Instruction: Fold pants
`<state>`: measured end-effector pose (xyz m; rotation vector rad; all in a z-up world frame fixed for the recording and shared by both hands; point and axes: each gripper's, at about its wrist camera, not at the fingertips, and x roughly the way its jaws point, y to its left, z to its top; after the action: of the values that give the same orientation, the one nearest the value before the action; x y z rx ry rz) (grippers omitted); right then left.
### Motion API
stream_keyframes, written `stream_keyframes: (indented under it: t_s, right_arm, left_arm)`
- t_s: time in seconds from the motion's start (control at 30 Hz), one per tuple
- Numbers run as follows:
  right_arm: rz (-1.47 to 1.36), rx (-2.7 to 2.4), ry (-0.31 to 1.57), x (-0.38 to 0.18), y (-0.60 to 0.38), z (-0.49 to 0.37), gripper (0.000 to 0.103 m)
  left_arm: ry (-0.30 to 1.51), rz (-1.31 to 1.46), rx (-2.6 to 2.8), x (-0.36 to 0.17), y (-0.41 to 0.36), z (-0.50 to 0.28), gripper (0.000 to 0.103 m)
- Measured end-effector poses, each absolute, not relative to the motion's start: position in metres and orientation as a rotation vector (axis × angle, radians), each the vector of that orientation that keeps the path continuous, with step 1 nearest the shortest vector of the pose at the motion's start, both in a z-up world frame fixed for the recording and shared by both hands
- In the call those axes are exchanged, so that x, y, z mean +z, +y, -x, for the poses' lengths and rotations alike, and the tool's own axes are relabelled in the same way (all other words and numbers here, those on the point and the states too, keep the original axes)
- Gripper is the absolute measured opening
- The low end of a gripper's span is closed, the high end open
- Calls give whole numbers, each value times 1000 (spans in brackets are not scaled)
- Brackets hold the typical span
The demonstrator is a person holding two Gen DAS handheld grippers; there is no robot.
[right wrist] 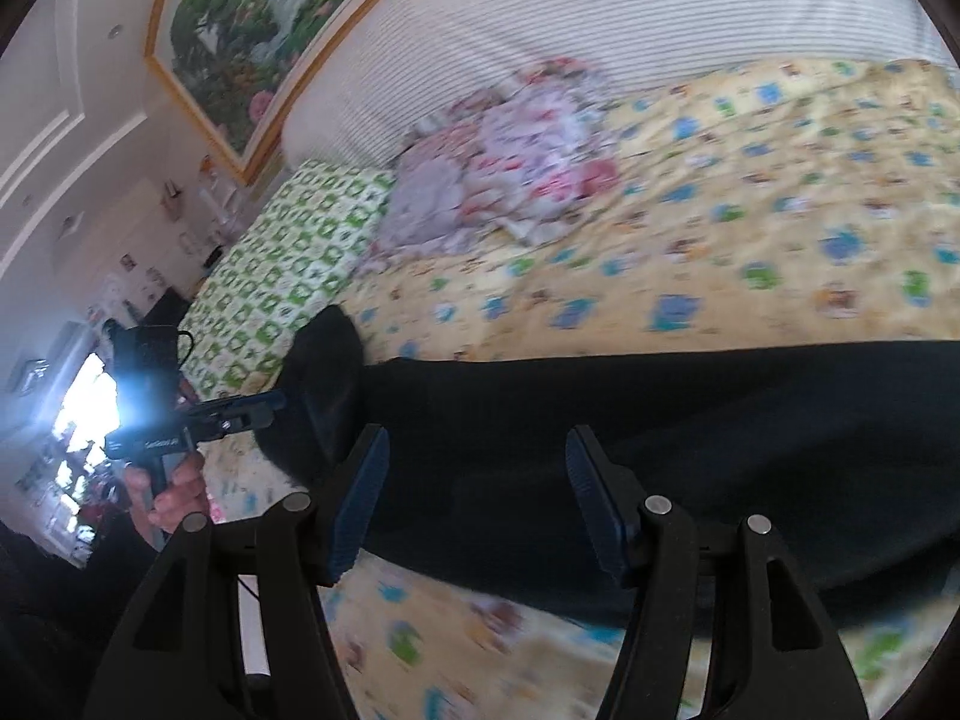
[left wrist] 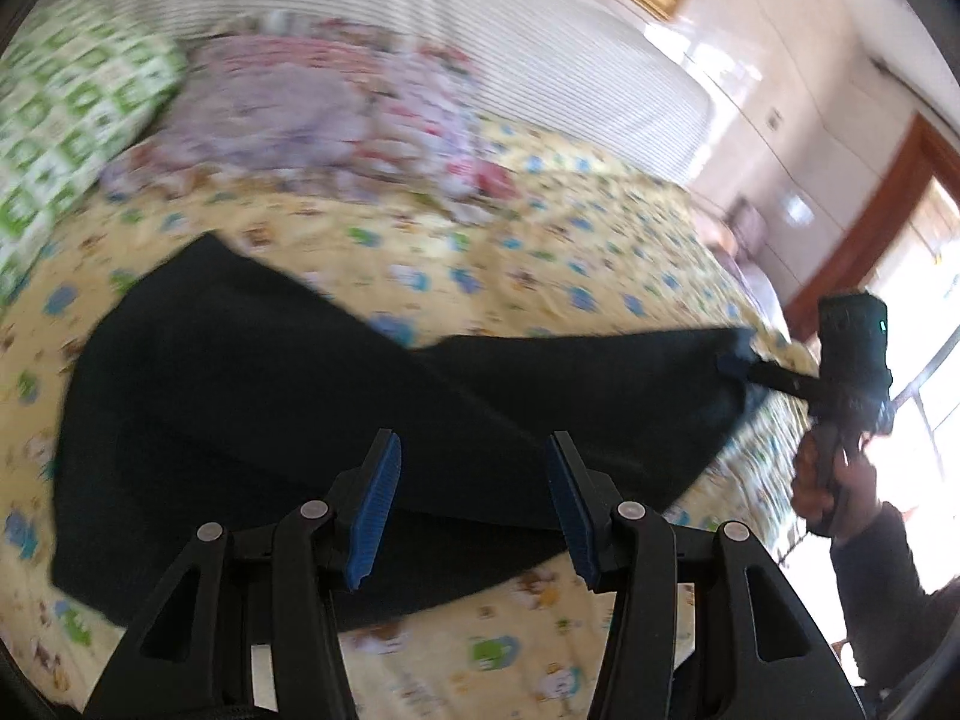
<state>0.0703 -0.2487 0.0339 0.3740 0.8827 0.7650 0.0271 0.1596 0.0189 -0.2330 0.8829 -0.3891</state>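
The black pants (left wrist: 252,420) lie flat across the bed (left wrist: 540,252) near its front edge. Both the left hand-held gripper (left wrist: 474,498) and right hand-held gripper (right wrist: 474,498) hang released, empty. One fold looks laid; next, regrasp an end.

I am seeing my left tool (left wrist: 474,504) wearing ribbed blue pads (left wrist: 375,516) on black linkage arms with round silver pins (left wrist: 314,509). My right tool (right wrist: 477,504) is showing the same. At three o'clock, my right hand (left wrist: 831,498) is wearing a dark sleeve (left wrist: 888,576).
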Motion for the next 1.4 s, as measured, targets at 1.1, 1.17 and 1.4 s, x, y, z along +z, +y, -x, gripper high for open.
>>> stream_keyframes:
  t_s: [1.1,1.17,1.4]
  right_arm:
    - [-276,1085,1153,-11,-40,-112,52]
    - [-254,1090,1139,-8,-36,-110,21]
    - [-187,1063,1011,17,-37,-96,8]
  left_arm:
    - [1144,80,-456,-21,243,-177,36]
    - [1098,54,-439,-14,241,-169,29]
    - [913,75,-390,28,256,-117,11]
